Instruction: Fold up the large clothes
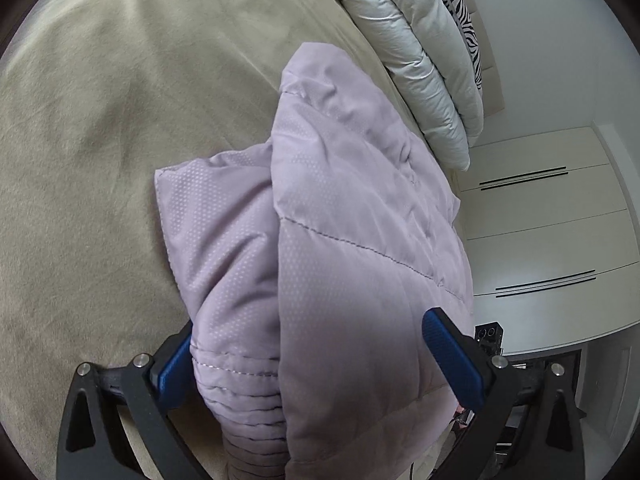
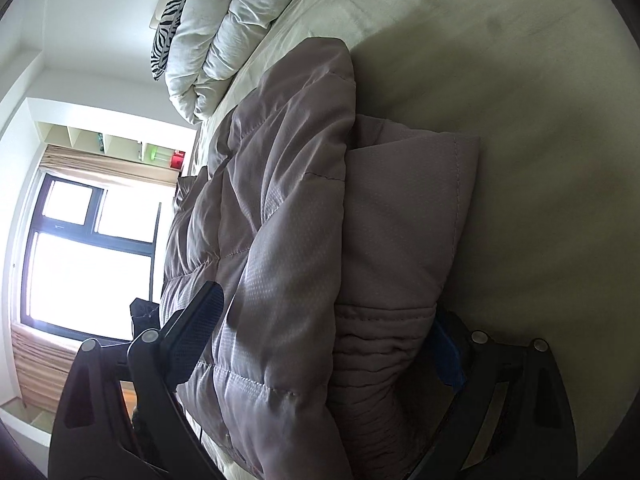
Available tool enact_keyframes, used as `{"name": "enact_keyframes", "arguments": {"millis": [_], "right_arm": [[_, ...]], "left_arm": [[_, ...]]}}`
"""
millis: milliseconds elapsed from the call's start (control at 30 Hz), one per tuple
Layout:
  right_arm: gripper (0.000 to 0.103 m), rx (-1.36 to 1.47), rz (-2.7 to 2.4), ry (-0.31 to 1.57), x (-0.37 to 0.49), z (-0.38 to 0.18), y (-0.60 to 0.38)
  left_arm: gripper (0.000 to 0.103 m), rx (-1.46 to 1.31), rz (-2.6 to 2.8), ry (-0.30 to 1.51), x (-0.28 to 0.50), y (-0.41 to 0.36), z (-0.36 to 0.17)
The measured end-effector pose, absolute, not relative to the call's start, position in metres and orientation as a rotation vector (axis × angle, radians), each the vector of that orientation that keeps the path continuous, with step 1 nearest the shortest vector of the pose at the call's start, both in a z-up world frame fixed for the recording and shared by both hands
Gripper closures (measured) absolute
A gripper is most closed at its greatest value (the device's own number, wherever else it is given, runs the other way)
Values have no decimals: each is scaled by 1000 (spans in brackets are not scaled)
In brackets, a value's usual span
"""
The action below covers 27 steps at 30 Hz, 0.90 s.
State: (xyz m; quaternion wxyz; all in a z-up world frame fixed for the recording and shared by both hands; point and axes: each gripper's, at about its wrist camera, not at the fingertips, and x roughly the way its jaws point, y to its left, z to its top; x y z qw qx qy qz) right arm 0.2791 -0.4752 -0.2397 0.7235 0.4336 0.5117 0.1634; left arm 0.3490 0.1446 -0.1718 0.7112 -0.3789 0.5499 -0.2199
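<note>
A pale lilac quilted puffer jacket point(image 1: 352, 216) lies bunched on a beige bed point(image 1: 120, 120). In the left wrist view my left gripper point(image 1: 316, 356) has its blue pads point(image 1: 452, 356) on both sides of the jacket's hem and ribbed cuff, closed on the thick fabric. In the right wrist view the same jacket point(image 2: 288, 216) fills the middle, and my right gripper point(image 2: 324, 336) clamps its folded layers between a dark pad point(image 2: 196, 328) on the left and a blue pad on the right. The jacket's far end rests on the bed.
A rolled white duvet point(image 1: 424, 60) and a zebra-print pillow point(image 1: 460, 4) lie at the head of the bed. White drawers point(image 1: 540, 220) stand beside the bed. A bright window point(image 2: 84, 256) and shelves point(image 2: 120, 144) show in the right wrist view.
</note>
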Motion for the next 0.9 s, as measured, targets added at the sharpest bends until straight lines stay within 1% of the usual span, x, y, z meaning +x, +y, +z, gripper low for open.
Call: {"name": "enact_keyframes", "arguments": {"millis": [67,167,233,267,300,367,400,467,500,567,600,633,667,733,833,900], "right_arm": [[11,939,367,1144,285,-240,-471],[17,922,364,1150,299,-242,-467],[25,916,362,1144,302,-243,-465],[28,916,363,1141,303,-243,-464],[32,913,364,1139,303,-244,-463],[36,902,362,1138,305,-243,-460],[38,894,360,1136,305,-242,-458],[41,874,360,1133,305,-237,-457],[44,862,358,1131,304,-235,-456],[49,837,347,1123,300,-229,-453],[53,820,339,1119,300,-225,-451],[59,794,329,1113,300,-219,-448],[62,765,317,1107,299,-212,-445],[69,712,298,1093,296,-197,-438],[74,664,282,1067,289,-175,-429],[76,632,278,1055,282,-158,-422]], "left_arm": [[0,-878,-505,1233,355,146,-175],[1,-866,-544,1255,362,138,-173],[3,-846,-574,1263,363,131,-172],[6,-846,-587,1264,363,130,-172],[9,-853,-594,1263,363,129,-173],[25,-888,-605,1260,364,134,-177],[27,-904,-610,1255,363,136,-179],[38,-909,-620,1244,363,136,-179],[39,-904,-614,1235,362,135,-178],[47,-898,-597,1217,361,132,-173],[49,-890,-590,1208,360,131,-170],[54,-879,-585,1197,358,129,-165],[59,-867,-581,1187,356,129,-160],[65,-840,-579,1168,351,127,-146],[69,-790,-583,1152,339,122,-125],[70,-768,-591,1142,327,120,-111]]}}
